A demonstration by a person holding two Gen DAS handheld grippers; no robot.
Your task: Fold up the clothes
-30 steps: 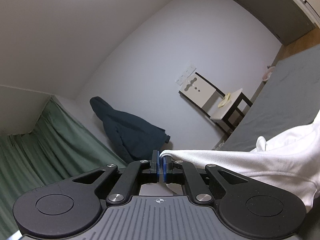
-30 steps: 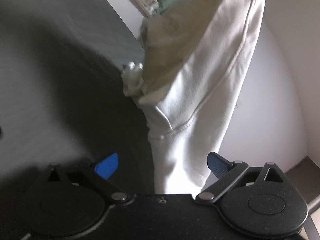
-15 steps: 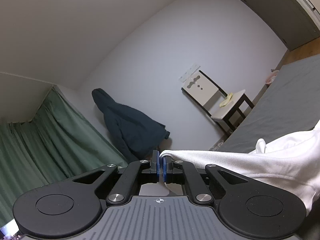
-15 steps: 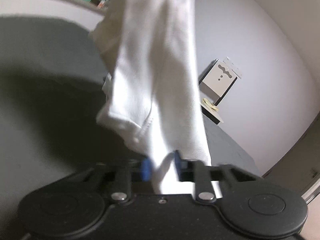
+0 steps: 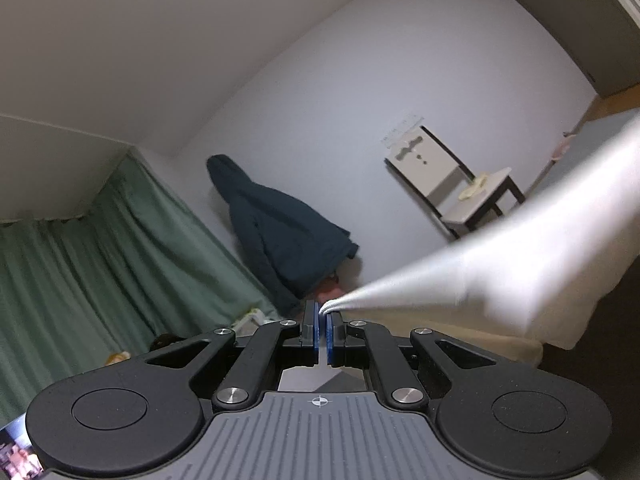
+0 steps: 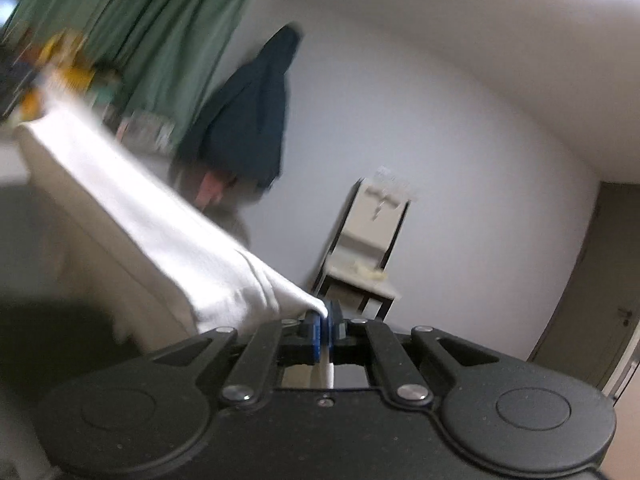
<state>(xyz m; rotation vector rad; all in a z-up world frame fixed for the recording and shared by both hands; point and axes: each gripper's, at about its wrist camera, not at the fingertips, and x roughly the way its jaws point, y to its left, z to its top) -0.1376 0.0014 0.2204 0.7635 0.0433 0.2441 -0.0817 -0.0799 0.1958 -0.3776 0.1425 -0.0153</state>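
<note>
White garment [image 5: 500,276] stretched in the air between two grippers, ready to be laid out for folding.

Room first: pale walls, green curtain [image 5: 100,248] on one side, a dark jacket [image 5: 280,236] hanging against the wall, a pale chair [image 5: 448,184] with dark legs beside the grey bed [image 5: 592,140]. The garment spans between the hands, well above the bed, its lower part hanging slack. The left gripper [image 5: 322,320] has its jaws together, clamped on one pinched corner of the cloth; the right gripper [image 6: 323,322] likewise has its jaws clamped on another corner, cloth trailing off to its left. Judging by this, the step is spreading the piece open; next it probably needs lowering flat onto the bed with both edges kept taut and level.
</note>
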